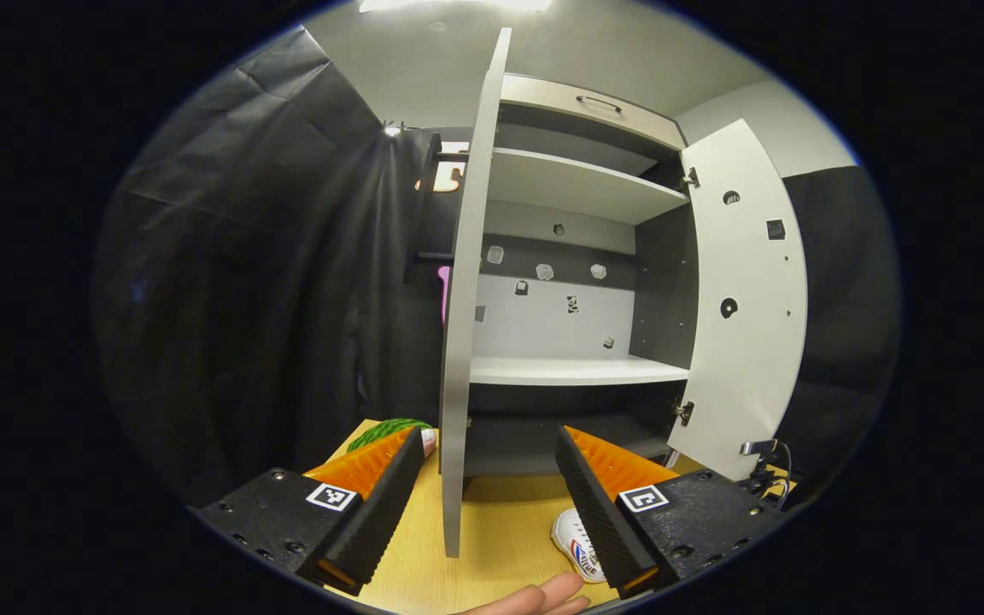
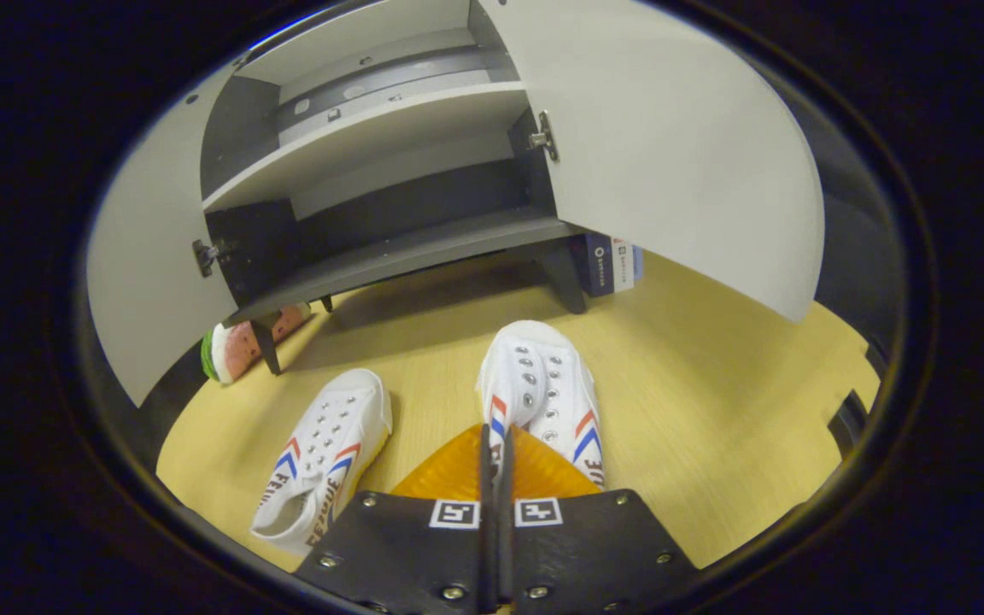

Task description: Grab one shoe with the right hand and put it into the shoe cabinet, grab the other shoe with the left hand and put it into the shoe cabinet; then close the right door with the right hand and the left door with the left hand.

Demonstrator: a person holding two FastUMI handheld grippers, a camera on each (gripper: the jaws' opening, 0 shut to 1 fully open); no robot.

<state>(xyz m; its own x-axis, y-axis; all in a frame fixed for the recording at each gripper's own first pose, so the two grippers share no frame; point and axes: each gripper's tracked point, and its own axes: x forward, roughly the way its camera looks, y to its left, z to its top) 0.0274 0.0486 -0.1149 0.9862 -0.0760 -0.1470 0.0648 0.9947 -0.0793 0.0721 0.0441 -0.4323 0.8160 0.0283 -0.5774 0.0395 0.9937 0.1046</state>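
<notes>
Right tongs pressed together over right shoe, grip on it unclear. Left shoe beside it on surface. Left tongs spread wide, empty, facing shoe cabinet, both doors open.

We find dark capital letters along the rubber sole edge of the left white canvas shoe and the right white canvas shoe, both mid-worktop, but too warped for us to read. The dark blue cardboard box by the far edge bears illegible white print. Square black-and-white coded markers sit on the right gripper and the left gripper.
</notes>
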